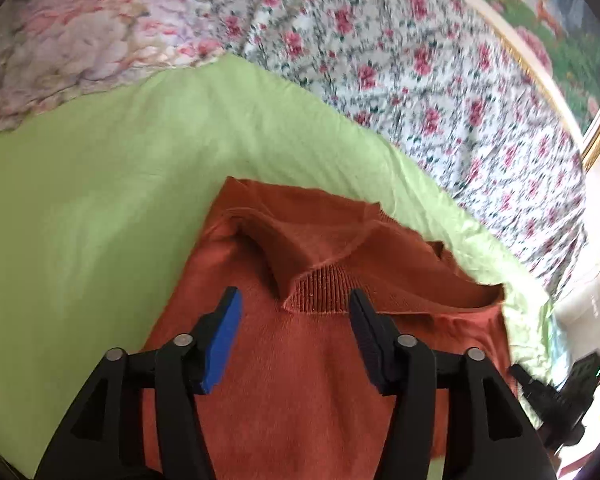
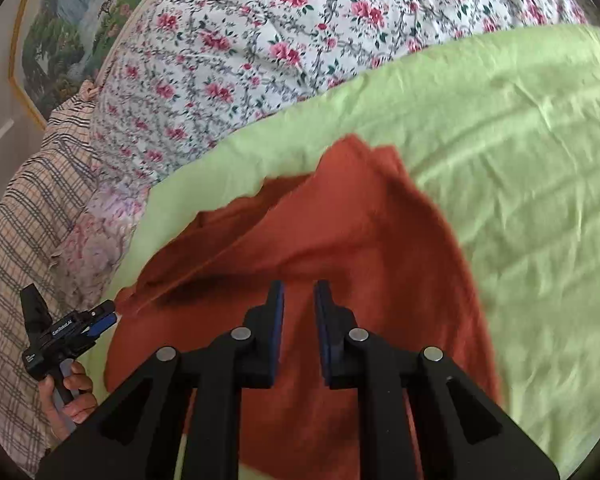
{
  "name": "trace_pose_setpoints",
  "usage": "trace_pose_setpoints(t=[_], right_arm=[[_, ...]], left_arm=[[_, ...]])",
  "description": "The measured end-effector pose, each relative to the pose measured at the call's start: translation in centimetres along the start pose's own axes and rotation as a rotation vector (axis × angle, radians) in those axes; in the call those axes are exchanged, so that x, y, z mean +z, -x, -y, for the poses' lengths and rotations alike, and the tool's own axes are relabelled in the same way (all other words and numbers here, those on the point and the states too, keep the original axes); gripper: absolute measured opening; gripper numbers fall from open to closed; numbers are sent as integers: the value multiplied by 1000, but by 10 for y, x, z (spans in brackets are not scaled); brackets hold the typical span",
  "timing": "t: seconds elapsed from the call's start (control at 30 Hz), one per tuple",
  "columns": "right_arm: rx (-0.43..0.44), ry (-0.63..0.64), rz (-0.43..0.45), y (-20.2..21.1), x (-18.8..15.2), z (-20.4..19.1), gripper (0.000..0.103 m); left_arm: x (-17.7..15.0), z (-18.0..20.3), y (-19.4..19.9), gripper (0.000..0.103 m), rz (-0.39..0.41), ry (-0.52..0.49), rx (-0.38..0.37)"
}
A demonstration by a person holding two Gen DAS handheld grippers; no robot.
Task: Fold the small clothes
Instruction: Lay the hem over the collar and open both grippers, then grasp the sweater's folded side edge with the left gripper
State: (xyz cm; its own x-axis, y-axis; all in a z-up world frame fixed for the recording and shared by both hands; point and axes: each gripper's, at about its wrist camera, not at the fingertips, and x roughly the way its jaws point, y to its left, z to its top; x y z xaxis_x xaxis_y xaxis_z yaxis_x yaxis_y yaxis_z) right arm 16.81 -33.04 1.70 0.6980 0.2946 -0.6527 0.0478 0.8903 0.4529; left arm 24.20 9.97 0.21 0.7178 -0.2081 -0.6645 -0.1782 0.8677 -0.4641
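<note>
Left wrist view: the left gripper [image 1: 294, 312] hangs spread wide, empty, above the rust sweater [image 1: 300, 360] mid-frame; the right gripper [image 2: 299, 304], narrowly parted, grips nothing.

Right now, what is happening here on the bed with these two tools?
A person is folding a rust-orange knit sweater that lies on a light green sheet, spread over a floral bedcover. Each hand holds a gripper. The left gripper hovers over the ribbed collar with its jaws wide apart, holding nothing. The right gripper is above the sweater's body, its jaws narrowly apart with no cloth between them. The sweater looks partly folded, with one part already turned over near the collar.
</note>
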Motion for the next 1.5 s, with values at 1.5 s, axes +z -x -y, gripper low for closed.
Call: trace_pose_setpoints(t=[1.5], right_arm=[[77,37,-78,36,-79,-51,33]], left_arm=[[-108,-23,56,77,-134,111,3]])
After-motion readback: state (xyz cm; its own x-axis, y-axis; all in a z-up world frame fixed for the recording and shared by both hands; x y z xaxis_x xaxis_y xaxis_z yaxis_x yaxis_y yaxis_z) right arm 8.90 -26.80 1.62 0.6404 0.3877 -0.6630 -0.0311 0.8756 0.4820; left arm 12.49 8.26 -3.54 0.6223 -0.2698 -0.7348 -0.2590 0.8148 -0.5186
